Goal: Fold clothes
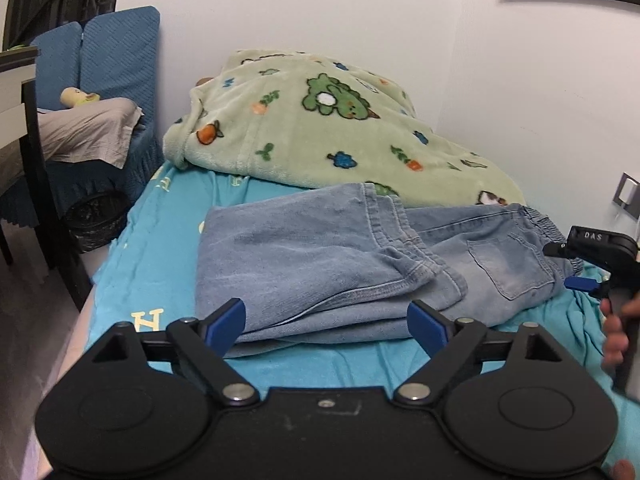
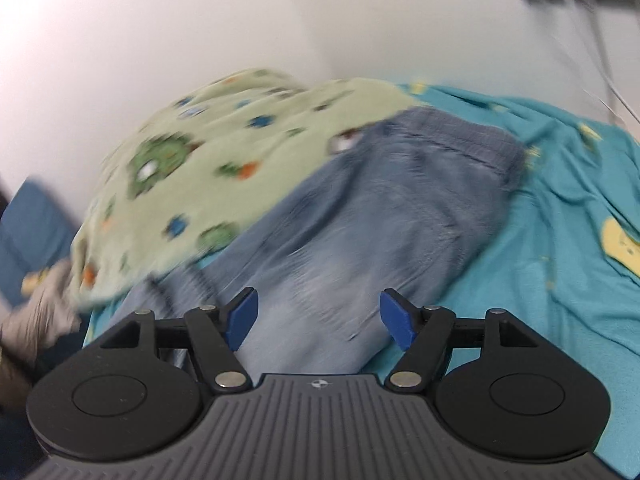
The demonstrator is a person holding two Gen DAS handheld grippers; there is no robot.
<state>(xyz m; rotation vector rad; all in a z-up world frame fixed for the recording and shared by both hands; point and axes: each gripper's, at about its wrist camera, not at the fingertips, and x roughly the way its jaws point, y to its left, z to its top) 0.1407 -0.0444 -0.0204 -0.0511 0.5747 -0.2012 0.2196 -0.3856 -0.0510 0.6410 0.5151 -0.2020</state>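
Light blue jeans (image 1: 320,264) lie partly folded on the turquoise bed sheet (image 1: 160,248), legs doubled over toward the waistband at the right. My left gripper (image 1: 326,326) is open and empty, just in front of the near folded edge. My right gripper (image 2: 318,318) is open and empty, hovering over the jeans (image 2: 360,232); its view is motion-blurred. It also shows in the left wrist view (image 1: 580,268) at the right, by the waistband, held by a hand.
A green fleece blanket (image 1: 320,128) with cartoon prints is heaped behind the jeans against the white wall. A blue-covered chair (image 1: 104,80) with grey cloth, a dark table leg (image 1: 44,200) and a black bin (image 1: 96,220) stand left of the bed.
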